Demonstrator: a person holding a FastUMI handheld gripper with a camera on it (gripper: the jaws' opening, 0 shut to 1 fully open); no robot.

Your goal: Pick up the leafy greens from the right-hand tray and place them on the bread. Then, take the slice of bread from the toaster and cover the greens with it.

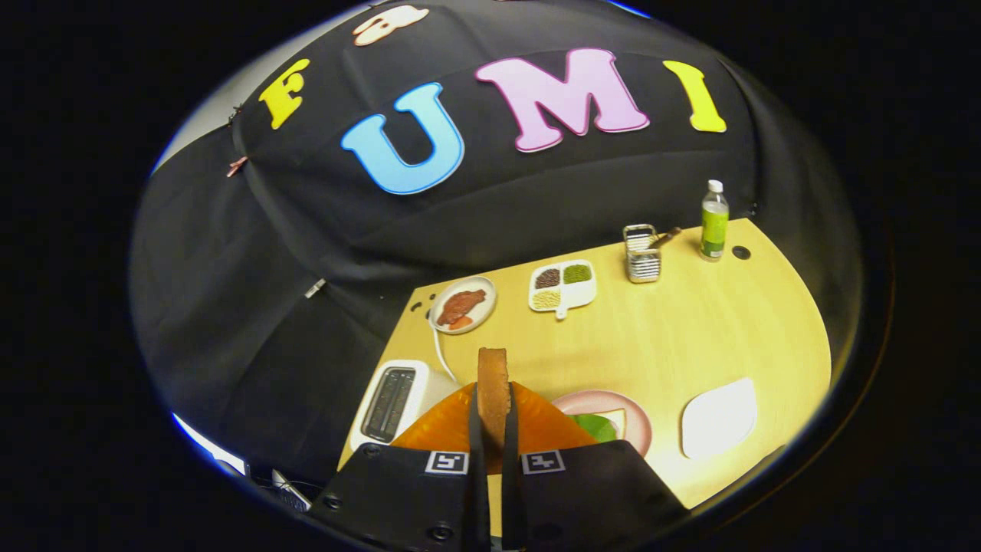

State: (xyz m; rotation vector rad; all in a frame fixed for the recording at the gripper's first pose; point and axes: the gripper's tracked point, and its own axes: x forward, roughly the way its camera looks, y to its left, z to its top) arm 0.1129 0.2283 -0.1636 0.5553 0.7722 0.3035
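we found the gripper [493,429] clamped on the bread slice [493,383], held upright, toaster [392,400] left, pink plate [640,422] with greens [596,426] right.

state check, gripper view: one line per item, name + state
Gripper: fingers shut on brown bread slice.
Brown bread slice: held upright, edge-on, above the table.
White toaster: slots empty.
Pink round plate: holds leafy greens on pale bread.
White tray: empty.
Divided white dish: three compartments filled, one empty.
Green-labelled plastic bottle: upright, capped.
Round white plate: holds reddish meat.
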